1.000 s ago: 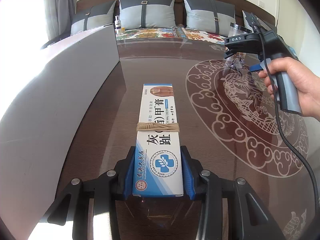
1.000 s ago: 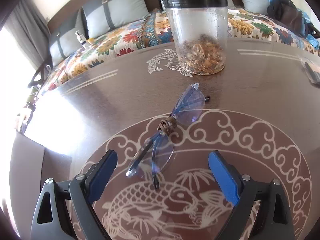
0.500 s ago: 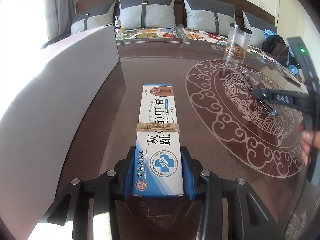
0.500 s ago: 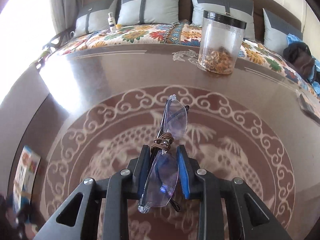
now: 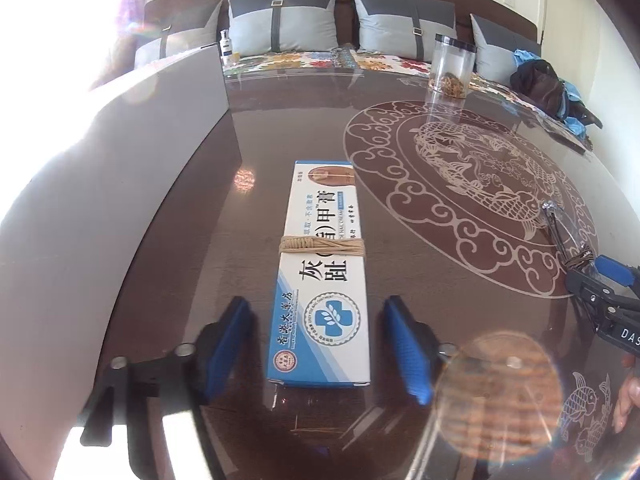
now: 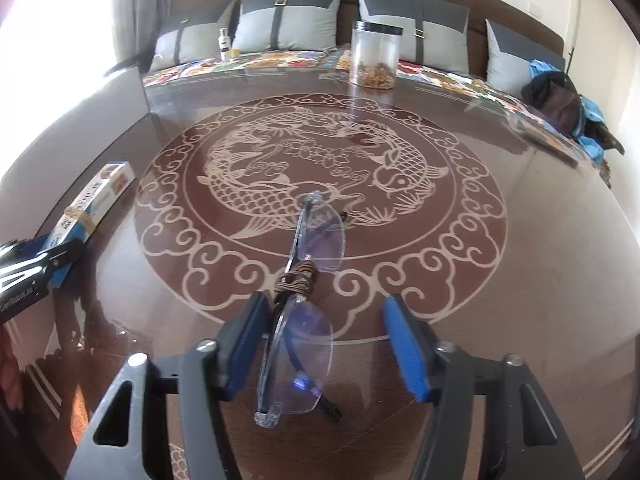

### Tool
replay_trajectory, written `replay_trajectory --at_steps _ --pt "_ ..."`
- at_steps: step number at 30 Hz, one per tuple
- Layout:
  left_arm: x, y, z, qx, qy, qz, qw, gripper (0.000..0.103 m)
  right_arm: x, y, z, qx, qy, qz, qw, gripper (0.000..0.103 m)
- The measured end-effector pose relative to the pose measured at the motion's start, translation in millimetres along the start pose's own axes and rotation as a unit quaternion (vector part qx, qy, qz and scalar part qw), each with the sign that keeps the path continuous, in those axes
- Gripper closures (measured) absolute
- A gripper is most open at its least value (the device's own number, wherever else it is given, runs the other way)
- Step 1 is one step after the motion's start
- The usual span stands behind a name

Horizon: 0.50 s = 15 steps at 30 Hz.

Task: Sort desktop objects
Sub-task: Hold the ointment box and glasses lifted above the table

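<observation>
Left wrist view: the left gripper [image 5: 316, 346] is seen with its jaws spread, just opened off the ointment box [image 5: 322, 284]. The box lies flat on the glass worktop [image 5: 400, 420] between the jaws, touched by neither pad, long axis running 12 to 6 o'clock, and is tied across its middle by a cord. It is judged as released at its sorted spot beside the grey panel [image 5: 100, 208] at 9 o'clock. The right gripper [image 5: 600, 280] shows at 3 o'clock.

Right wrist view: the jaws of the right gripper [image 6: 320, 346] have also just opened. The folded glasses [image 6: 300, 312], wound with brown cord at the bridge, rest on the worktop between the jaws, nearer the left pad; contact there cannot be told. The box [image 6: 94, 204] and the left gripper [image 6: 44, 264] lie at 9 o'clock, the jar [image 6: 374, 56] at 12 o'clock, untouched and well apart. Both items are judged placed; withdrawal probably comes next.
</observation>
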<state>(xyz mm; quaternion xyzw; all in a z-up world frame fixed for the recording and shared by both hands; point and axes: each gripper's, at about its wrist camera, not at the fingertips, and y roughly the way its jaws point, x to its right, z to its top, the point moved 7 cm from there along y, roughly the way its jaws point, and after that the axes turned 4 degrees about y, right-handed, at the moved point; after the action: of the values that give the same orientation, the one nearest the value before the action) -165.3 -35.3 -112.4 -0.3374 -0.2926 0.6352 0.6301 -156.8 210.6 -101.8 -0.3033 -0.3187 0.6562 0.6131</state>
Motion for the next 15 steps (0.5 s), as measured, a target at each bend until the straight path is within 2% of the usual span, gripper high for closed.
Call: replay_trajectory --at_steps 1,3,6,15 --pt "-3.1 3.5 -0.9 -0.010 -0.012 0.001 0.9999 0.006 4.4 2.6 0.3 -0.006 0.013 0.001 1.000 0.020" --pt "-4.5 7.3 0.1 -0.018 -0.018 0.005 0.9997 0.000 7.4 4.5 1.7 -0.009 0.021 0.009 1.000 0.014" --pt "-5.3 7.5 -1.3 -0.017 -0.021 0.009 0.9996 0.000 4.2 7.8 1.1 -0.015 0.008 0.005 1.000 0.006" --pt "-6.4 7.2 -1.9 -0.017 -0.022 0.009 0.9996 0.000 8.5 12.0 0.6 -0.021 0.014 -0.001 1.000 0.001"
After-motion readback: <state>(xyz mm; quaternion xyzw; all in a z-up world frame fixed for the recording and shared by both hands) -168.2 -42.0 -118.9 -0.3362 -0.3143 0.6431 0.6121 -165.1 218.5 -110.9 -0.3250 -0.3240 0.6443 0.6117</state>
